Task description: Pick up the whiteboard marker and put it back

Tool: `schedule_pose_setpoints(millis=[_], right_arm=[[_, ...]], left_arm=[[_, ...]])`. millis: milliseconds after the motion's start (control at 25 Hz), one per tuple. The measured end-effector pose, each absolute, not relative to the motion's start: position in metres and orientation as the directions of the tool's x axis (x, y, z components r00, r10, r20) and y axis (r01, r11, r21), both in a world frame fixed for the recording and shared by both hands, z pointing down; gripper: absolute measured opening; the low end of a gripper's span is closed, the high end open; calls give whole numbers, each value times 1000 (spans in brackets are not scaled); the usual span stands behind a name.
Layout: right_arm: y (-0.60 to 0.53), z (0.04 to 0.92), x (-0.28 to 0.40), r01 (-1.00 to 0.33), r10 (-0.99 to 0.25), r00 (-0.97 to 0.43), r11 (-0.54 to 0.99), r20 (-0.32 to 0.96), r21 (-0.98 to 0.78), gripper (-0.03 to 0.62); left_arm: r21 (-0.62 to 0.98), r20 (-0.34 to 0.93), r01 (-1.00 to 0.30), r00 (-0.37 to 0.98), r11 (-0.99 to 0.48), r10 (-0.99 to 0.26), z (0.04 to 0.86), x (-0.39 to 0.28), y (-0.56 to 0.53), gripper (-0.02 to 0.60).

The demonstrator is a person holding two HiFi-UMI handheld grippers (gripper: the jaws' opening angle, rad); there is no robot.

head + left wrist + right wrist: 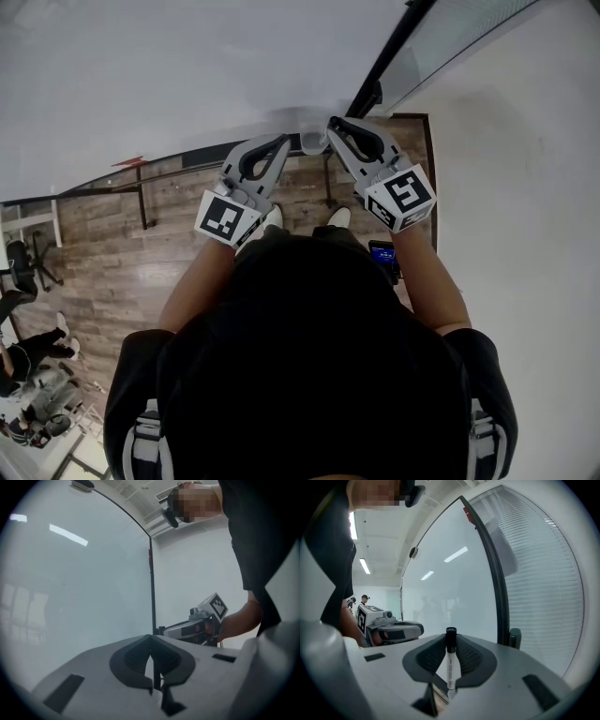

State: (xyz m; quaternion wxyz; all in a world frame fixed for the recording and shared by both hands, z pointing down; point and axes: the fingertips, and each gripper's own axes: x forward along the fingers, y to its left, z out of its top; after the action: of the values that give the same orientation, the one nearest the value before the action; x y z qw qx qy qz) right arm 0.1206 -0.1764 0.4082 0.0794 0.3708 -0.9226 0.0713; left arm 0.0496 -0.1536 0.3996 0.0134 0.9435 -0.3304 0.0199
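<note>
A white whiteboard marker [451, 665] with a black cap stands upright between the jaws of my right gripper [451, 638], which is shut on its barrel, cap uppermost. In the head view that gripper [336, 127] is raised close to the whiteboard [169, 66]; the marker itself is hidden there. My left gripper [151, 639] is held up beside it, jaw tips together with nothing between them. The left gripper [279, 142] sits just left of the right one. Each gripper shows in the other's view: the right gripper's body [197, 626] and the left gripper's body [393, 631].
The whiteboard's black frame edge [492, 573] runs up just right of my right gripper, with window blinds [543, 573] beyond it. Below is a wooden floor [122, 272] with a dark small device [382, 253] near the person's feet. People and gear [28, 375] are at the far left.
</note>
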Motion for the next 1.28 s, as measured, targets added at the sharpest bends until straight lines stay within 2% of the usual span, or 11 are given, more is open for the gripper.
schedule_pose_setpoints(millis=[520,1280], right_arm=[[-143,394,142,-693,-671,-714,718,200,-65,63],[-139,388,137,-677,-658,-731,732,182,-72,63]], left_arm=[[2,38,-584,811,-812,-584,388,57,-139,3],[6,34,-578,816,-816,-577,385,59,-139,3]])
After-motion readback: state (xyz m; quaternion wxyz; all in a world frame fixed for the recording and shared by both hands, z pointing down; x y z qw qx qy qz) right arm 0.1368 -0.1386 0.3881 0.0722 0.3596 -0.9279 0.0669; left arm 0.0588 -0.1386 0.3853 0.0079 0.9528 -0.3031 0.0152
